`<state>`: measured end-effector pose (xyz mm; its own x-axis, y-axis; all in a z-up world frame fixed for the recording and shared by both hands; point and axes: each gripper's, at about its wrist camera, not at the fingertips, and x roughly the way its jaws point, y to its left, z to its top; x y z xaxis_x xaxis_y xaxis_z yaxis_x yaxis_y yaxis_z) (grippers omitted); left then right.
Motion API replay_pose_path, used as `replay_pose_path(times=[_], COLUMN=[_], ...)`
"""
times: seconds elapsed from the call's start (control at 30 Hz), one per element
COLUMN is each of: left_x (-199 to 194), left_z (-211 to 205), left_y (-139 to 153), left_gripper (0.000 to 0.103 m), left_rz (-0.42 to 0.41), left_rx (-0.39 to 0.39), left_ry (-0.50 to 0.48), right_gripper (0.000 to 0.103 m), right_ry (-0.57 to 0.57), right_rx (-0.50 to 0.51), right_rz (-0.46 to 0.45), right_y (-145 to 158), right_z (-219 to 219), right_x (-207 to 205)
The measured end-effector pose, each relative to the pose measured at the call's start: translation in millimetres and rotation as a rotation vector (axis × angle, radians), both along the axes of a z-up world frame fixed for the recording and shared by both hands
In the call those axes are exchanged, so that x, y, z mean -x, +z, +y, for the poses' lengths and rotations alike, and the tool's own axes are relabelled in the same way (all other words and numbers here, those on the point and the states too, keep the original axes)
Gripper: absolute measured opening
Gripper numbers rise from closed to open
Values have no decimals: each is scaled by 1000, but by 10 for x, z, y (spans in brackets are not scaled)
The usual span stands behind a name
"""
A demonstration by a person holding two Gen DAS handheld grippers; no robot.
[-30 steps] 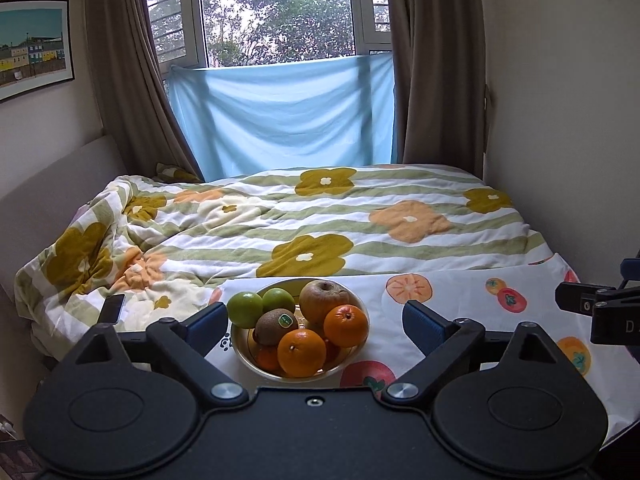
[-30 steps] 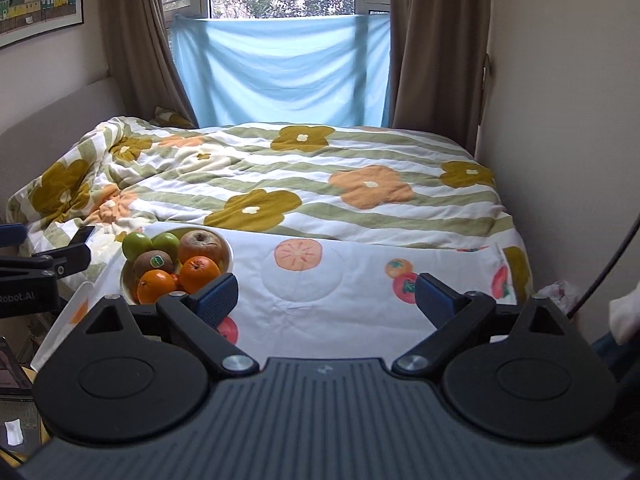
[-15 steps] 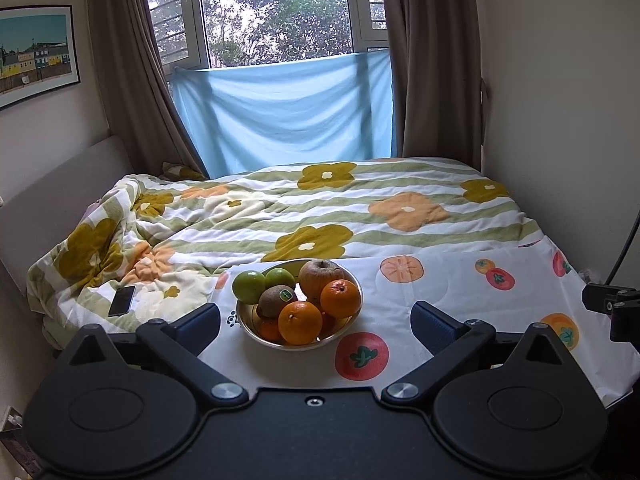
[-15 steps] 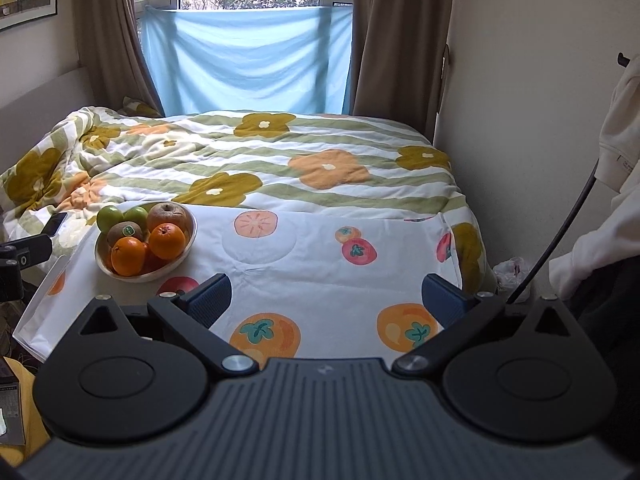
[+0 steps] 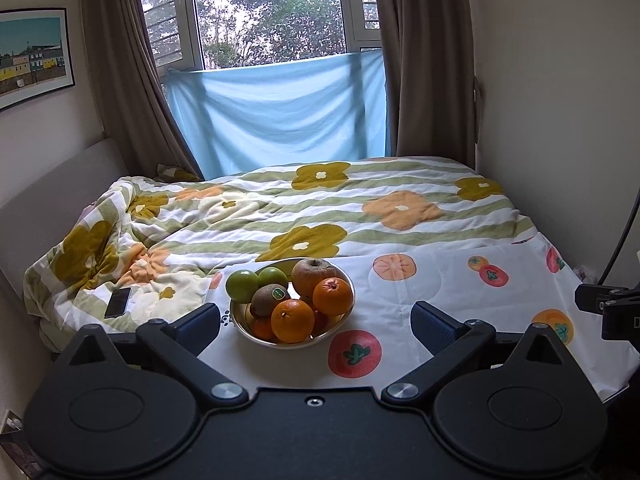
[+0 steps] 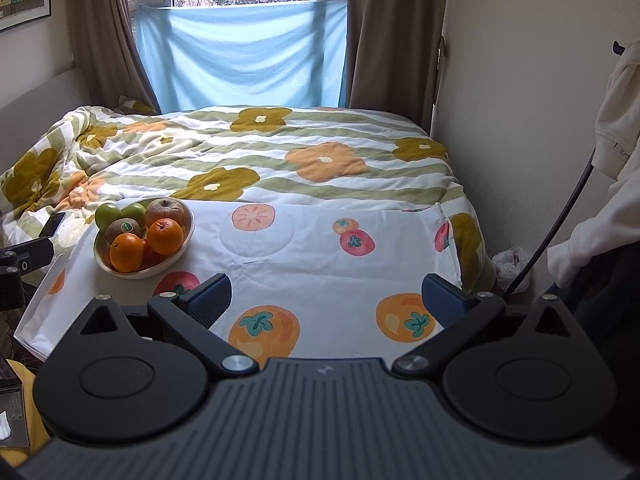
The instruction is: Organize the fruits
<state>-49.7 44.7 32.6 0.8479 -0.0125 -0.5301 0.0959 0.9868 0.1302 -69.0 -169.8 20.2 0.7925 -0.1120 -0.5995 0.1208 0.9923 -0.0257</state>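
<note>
A shallow bowl heaped with fruit stands on a white fruit-print cloth. It holds oranges, a brownish apple, green apples and a kiwi with a sticker. My left gripper is open and empty, just short of the bowl. My right gripper is open and empty, over the cloth to the right of the bowl.
The cloth lies at the foot of a bed with a flowered duvet. A black phone lies on the duvet left of the bowl. A wall runs along the right; a white garment and a cable hang there.
Both grippers have drawn back and risen. The bowl now looks farther away in both views, and more of the cloth shows. Both stay open.
</note>
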Motion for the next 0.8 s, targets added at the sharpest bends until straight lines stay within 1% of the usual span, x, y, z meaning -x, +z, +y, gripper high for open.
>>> replay_pose_path(times=[0.8], left_x=[5], left_z=[17], left_y=[6], left_gripper=[103], left_rz=[-14], left_rx=[-1], left_ry=[13], right_gripper=[103], right_ry=[9], right_rx=[-13], right_rz=[0], right_y=[20], right_z=[24], right_x=[-55])
